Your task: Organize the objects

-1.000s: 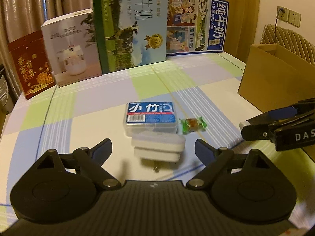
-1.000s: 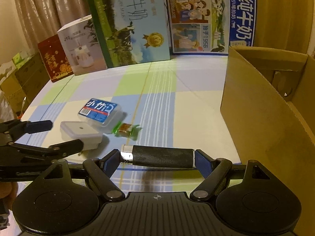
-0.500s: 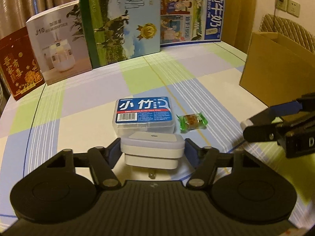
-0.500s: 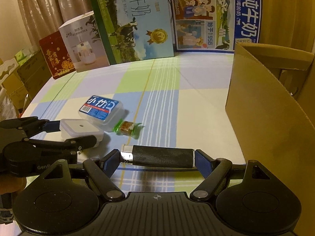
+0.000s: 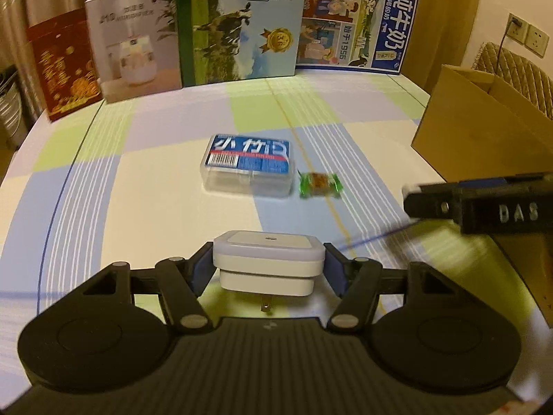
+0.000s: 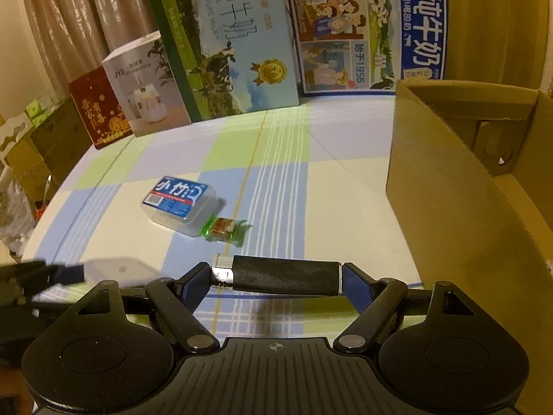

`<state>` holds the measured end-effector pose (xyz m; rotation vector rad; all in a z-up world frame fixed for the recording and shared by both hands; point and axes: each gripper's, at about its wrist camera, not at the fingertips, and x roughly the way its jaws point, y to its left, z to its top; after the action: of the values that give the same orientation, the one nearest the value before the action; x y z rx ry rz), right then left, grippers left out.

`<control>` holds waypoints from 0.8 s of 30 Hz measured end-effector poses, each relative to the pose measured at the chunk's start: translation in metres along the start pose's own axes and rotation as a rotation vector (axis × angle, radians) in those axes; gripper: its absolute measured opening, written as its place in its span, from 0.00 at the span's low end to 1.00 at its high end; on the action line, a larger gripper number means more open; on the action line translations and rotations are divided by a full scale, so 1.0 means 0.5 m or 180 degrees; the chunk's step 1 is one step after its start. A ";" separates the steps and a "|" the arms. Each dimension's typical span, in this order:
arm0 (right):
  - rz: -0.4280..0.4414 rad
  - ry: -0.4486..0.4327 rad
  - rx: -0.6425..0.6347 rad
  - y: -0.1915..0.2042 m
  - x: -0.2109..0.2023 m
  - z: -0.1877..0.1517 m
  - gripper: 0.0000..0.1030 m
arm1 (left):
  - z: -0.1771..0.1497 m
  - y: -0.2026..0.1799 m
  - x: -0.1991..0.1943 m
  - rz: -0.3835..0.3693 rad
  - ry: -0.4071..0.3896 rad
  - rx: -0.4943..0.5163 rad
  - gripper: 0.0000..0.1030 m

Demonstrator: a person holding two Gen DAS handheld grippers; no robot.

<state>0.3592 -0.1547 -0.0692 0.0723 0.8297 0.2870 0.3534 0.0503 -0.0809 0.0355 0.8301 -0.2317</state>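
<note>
Left tool [image 5: 269, 269] clamping white plug [image 5: 269, 259], cardboard box [image 6: 466, 186] right edge

Cardboard box [image 6: 459, 186] walls right — centre tablecloth [image 6: 345, 207] bare.

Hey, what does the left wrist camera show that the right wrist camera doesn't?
Only the left wrist view shows the wall sockets, a quilted chair back, and the white plug sharply, clamped in the left gripper.

Only the right wrist view shows the black cylinder clamped in the right gripper, the inside of the cardboard box, and cartons off the table's left edge.

Both show the blue-labelled case, the green-wrapped candy beside it, the checked tablecloth and the boxes standing at the back.
</note>
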 end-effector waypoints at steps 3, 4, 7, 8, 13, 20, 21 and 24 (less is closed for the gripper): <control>0.0019 -0.0034 0.0006 0.007 -0.027 -0.005 0.76 | -0.014 -0.008 -0.039 0.0050 -0.0040 -0.0128 0.59; 0.0028 -0.0041 0.0003 0.010 -0.038 -0.010 0.76 | -0.018 -0.010 -0.052 0.0074 -0.0060 -0.0162 0.59; 0.0071 -0.0049 0.0001 0.021 -0.072 -0.033 0.76 | -0.034 -0.016 -0.093 0.0147 -0.0131 -0.0261 0.59; 0.0082 -0.0050 -0.0003 0.024 -0.085 -0.043 0.76 | -0.040 -0.018 -0.106 0.0168 -0.0149 -0.0293 0.59; 0.0094 -0.0081 -0.0049 0.037 -0.144 -0.093 0.76 | -0.070 -0.034 -0.172 0.0247 -0.0231 -0.0436 0.59; 0.0114 -0.0190 -0.0162 0.040 -0.253 -0.158 0.76 | -0.104 -0.090 -0.275 0.0271 -0.0405 -0.0375 0.59; 0.0112 -0.0217 -0.0189 0.039 -0.273 -0.166 0.76 | -0.109 -0.098 -0.289 0.0256 -0.0419 -0.0383 0.59; 0.0060 -0.0274 -0.0227 0.034 -0.324 -0.189 0.76 | -0.127 -0.123 -0.332 0.0246 -0.0438 -0.0411 0.59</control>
<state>0.1824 -0.1881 -0.0137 0.0255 0.7330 0.3289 0.1858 0.0296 0.0015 -0.0687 0.7038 -0.1060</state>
